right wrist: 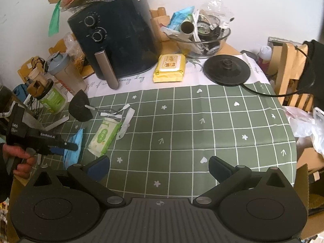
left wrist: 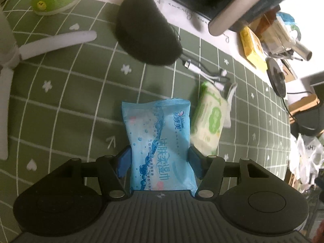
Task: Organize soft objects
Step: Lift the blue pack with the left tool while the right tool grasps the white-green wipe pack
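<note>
The left gripper [left wrist: 160, 158] is clenched on the blue wet-wipe pack [left wrist: 160, 141], its two blue pads pressed against the pack's long sides near the lower half, so the pack runs straight out between the fingers toward twelve o'clock in the left wrist view, its crimped end farthest from the claw. Seen from the right wrist, that same pack [right wrist: 74, 149] sits at about nine o'clock, held over the green checked tablecloth [right wrist: 202, 131] at the table's left edge. Just beside it, at two o'clock from the left claw, lies the green wipe pack [left wrist: 209, 119], flat on the cloth and tilted; whether the two packs touch cannot be told. Farther out at twelve o'clock lies a black fuzzy pad [left wrist: 147, 30], with white cables [left wrist: 208, 75] between it and the green pack. The right gripper [right wrist: 160, 168] is released, fingers spread wide with nothing between them, hovering over bare cloth well apart from the packs. At twelve o'clock from it, a yellow wipe pack [right wrist: 169, 67] lies beside the dark air fryer [right wrist: 115, 38].
</note>
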### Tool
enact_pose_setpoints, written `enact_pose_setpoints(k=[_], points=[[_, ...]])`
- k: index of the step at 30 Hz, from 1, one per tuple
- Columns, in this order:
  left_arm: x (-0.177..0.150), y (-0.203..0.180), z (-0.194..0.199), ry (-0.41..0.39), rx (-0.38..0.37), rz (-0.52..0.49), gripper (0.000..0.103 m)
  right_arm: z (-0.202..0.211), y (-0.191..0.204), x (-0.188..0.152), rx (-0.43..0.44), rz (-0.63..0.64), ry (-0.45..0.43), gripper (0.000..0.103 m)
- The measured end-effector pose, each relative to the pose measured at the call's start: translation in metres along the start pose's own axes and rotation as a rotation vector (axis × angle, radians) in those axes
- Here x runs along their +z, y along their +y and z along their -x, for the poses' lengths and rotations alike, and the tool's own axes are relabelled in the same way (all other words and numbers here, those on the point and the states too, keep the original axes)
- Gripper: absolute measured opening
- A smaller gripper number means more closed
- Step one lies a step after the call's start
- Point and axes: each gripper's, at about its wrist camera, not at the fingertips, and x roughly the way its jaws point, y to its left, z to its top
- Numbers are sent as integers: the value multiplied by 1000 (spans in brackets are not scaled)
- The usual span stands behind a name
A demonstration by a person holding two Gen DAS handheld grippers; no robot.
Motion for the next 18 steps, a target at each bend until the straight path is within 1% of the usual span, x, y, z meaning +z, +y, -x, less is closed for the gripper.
enact_pose_setpoints(k=[3, 6, 10, 18], points=[[-10, 3, 2, 0, 8, 3, 59, -5, 3, 6, 19, 34, 11, 103], [-18, 9, 3, 1, -7, 23, 59, -11, 5, 12, 50, 69, 22, 103], [-21, 12, 15, -41, -32, 18, 59, -25, 7, 19, 96, 119, 43, 103], [-28, 8, 59, -139, -35, -66, 59, -57, 15, 38, 174, 240, 87, 103]])
